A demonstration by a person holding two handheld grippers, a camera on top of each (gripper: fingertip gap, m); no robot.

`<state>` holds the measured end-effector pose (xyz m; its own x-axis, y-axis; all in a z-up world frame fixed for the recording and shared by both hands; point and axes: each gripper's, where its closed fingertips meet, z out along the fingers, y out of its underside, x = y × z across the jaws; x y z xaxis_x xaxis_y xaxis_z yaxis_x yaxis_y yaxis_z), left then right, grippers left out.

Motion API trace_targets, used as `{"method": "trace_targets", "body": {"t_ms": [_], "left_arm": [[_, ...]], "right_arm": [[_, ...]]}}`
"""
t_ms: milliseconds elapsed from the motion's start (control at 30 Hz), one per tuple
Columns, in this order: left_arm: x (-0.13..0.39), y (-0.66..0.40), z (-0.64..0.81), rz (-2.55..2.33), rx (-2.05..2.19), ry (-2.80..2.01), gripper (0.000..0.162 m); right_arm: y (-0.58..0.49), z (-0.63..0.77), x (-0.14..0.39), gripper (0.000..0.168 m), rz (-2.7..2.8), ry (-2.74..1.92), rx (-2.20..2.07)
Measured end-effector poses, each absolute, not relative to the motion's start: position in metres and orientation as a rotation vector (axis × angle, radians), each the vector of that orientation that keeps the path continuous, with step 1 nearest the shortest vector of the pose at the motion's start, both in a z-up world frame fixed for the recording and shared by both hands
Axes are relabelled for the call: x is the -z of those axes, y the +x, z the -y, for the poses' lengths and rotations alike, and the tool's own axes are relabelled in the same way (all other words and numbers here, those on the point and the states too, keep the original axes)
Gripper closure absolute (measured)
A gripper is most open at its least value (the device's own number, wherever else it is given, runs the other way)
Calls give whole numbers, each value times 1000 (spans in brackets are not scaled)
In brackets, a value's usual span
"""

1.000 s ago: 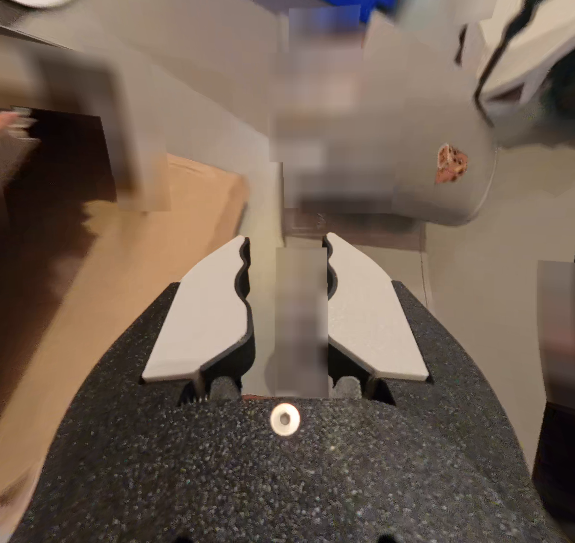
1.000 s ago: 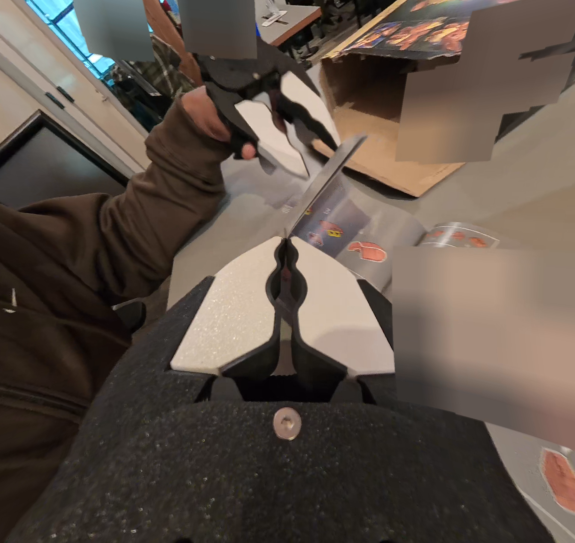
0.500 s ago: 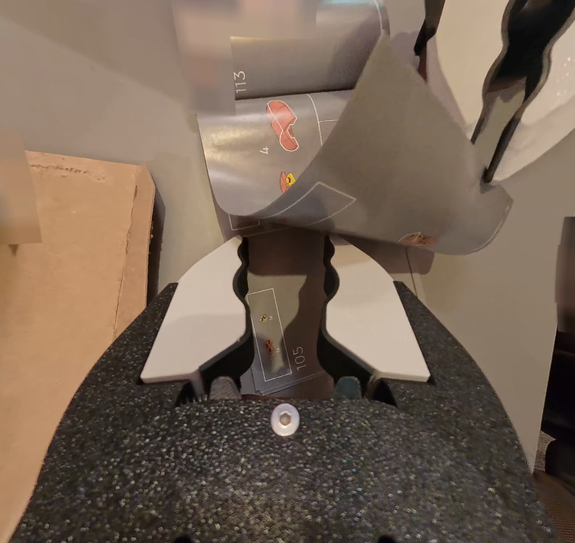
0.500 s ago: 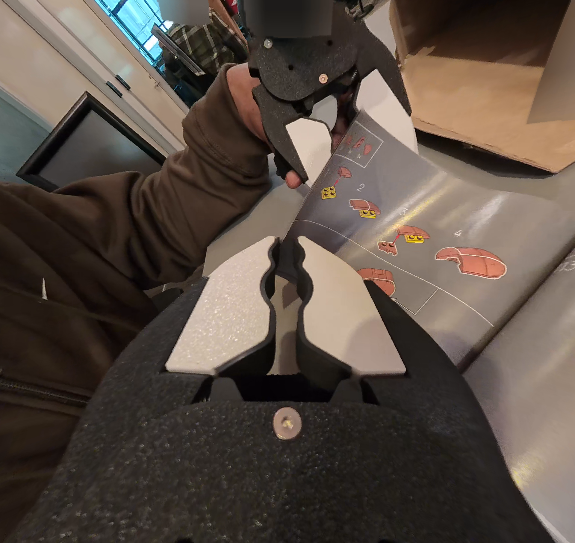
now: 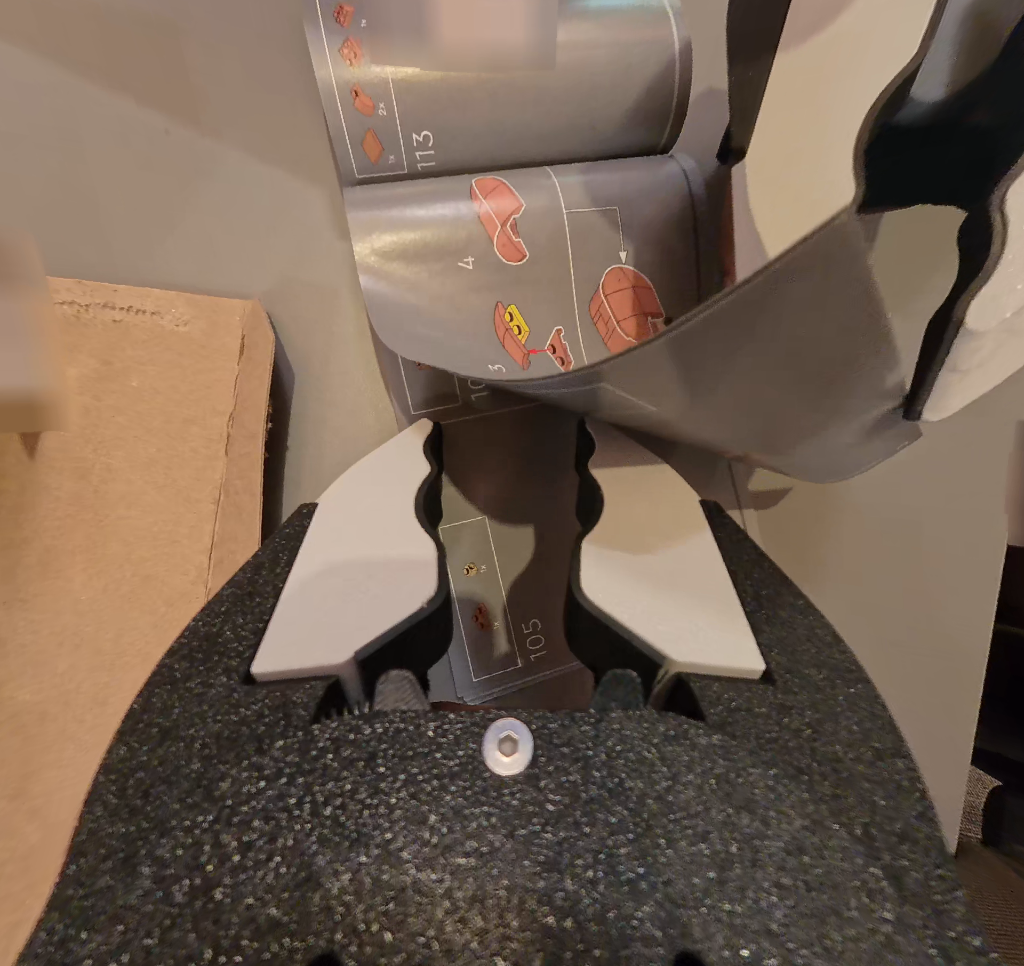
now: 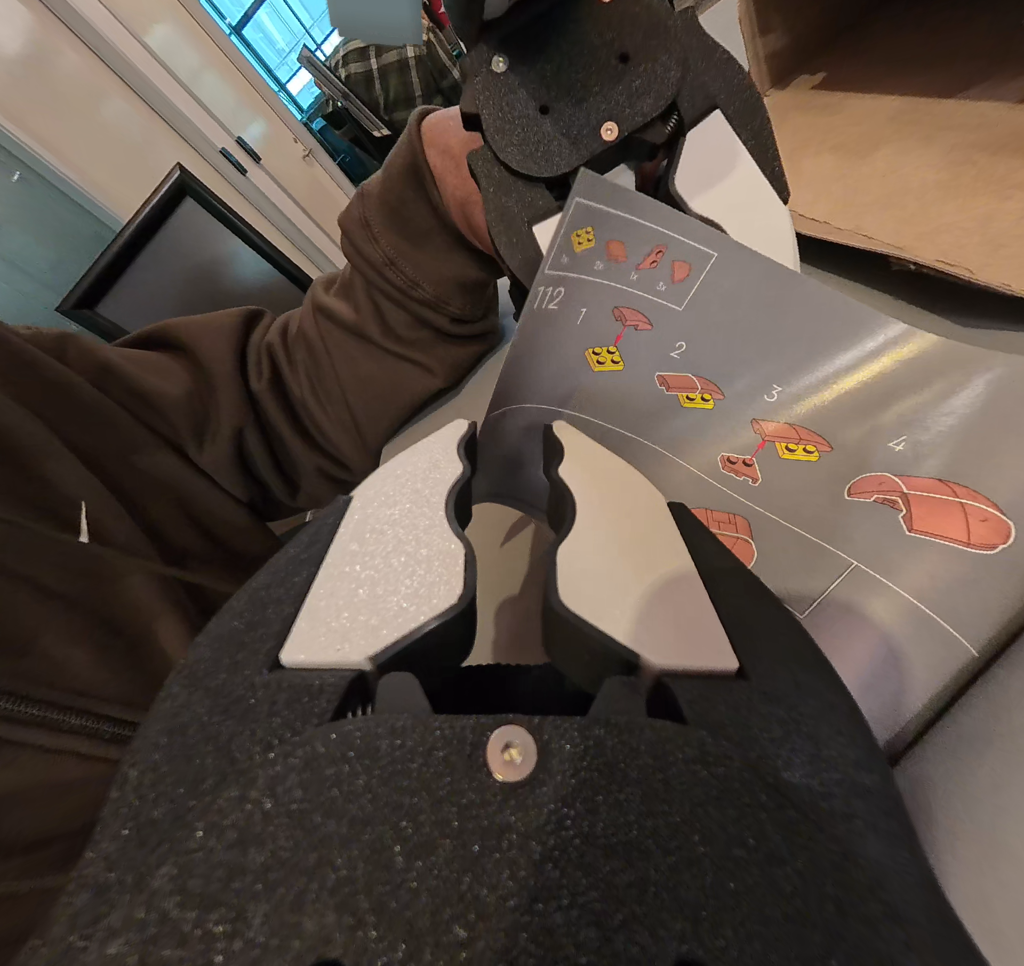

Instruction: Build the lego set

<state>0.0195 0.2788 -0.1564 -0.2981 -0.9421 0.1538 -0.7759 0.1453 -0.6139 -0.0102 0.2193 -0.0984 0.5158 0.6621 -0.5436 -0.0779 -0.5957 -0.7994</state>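
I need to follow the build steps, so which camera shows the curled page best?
The right wrist view: the page faces the camera, drawings unobstructed. The left wrist view shows it curled, mostly its blank back.

Right claw (image 6: 510, 474) parted, instruction page (image 6: 803, 385) between

The gray instruction booklet (image 6: 831, 385) carries white printed numbers beside its brick drawings and inside its parts boxes. The cardboard box (image 5: 138, 441) shows only a faint print that cannot be read.
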Motion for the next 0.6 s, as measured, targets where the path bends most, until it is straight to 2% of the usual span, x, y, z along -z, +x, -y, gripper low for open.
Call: {"method": "trace_targets", "body": {"t_ms": [600], "left_arm": [[156,21,-279,-2157,883,-1670,117]], "right_arm": [[-21,-226,98,137,476,-1938,-1112]]}}
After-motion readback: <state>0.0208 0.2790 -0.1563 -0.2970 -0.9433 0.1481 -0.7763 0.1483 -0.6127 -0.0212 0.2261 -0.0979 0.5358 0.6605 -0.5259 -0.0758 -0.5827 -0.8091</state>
